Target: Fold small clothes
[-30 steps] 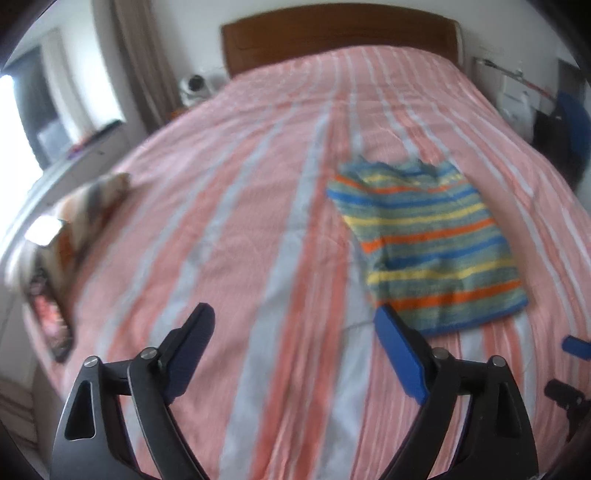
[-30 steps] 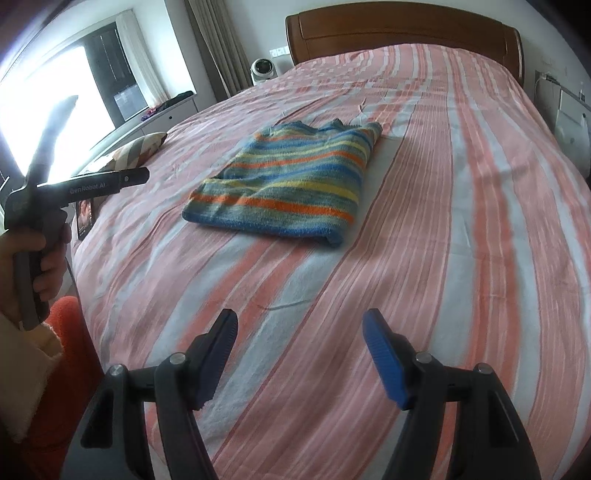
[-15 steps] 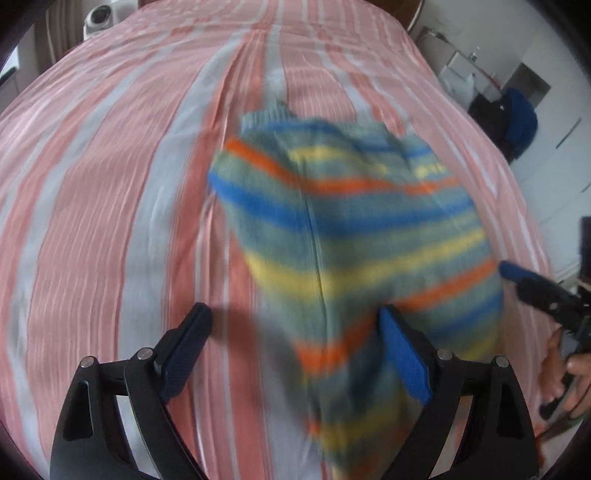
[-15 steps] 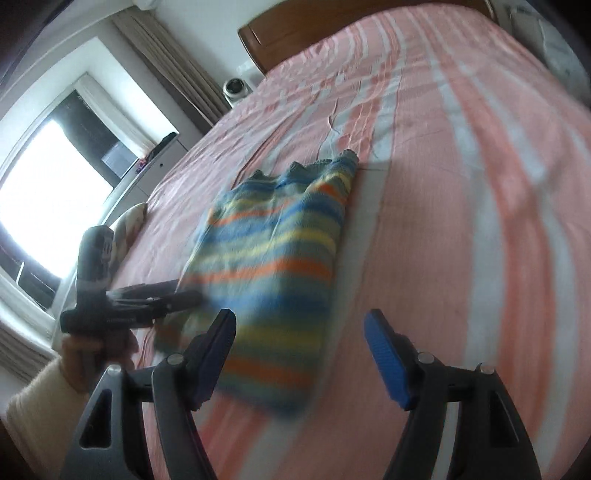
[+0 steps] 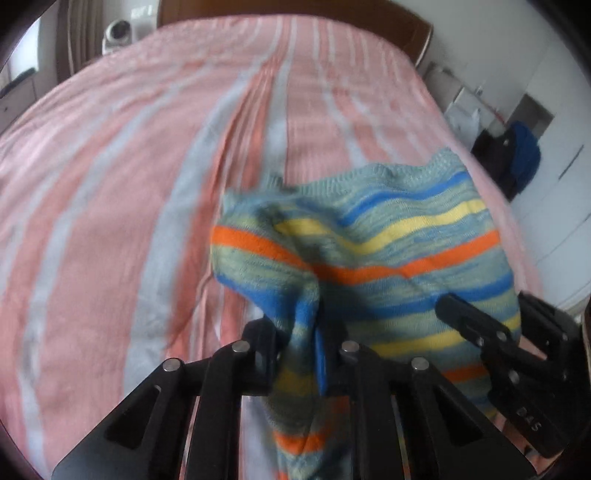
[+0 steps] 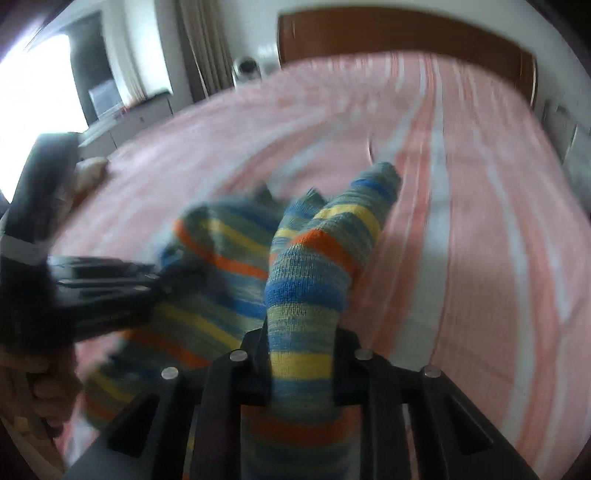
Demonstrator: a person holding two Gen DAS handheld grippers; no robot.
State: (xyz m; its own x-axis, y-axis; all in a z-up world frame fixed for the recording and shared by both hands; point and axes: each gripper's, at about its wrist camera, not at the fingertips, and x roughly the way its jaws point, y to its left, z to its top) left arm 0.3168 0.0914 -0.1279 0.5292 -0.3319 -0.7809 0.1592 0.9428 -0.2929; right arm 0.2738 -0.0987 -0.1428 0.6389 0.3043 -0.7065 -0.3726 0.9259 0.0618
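Between the two grippers hangs one striped knit sweater (image 5: 369, 251), lifted a little above the pink striped bed (image 5: 147, 184). The left gripper (image 5: 301, 350) has its fingers clenched on one bunched edge of the sweater, and the cloth runs away from it to the right and forward. The right gripper (image 6: 301, 358) has its fingers clenched on another bunched edge, and from there the cloth runs off to the left. So both hands are just as near, each one touching the sweater. The sweater's long side seems to stretch across from one gripper to the other, though the blur makes this hard to be sure of. The far end of the sweater points toward the brown headboard (image 6: 406, 33) and may still touch the bed; I cannot tell. The next move will likely be to carry the held edge forward over that far end, so the fold goes away from the person. Count: one sweater, two grippers, one bed, one headboard.
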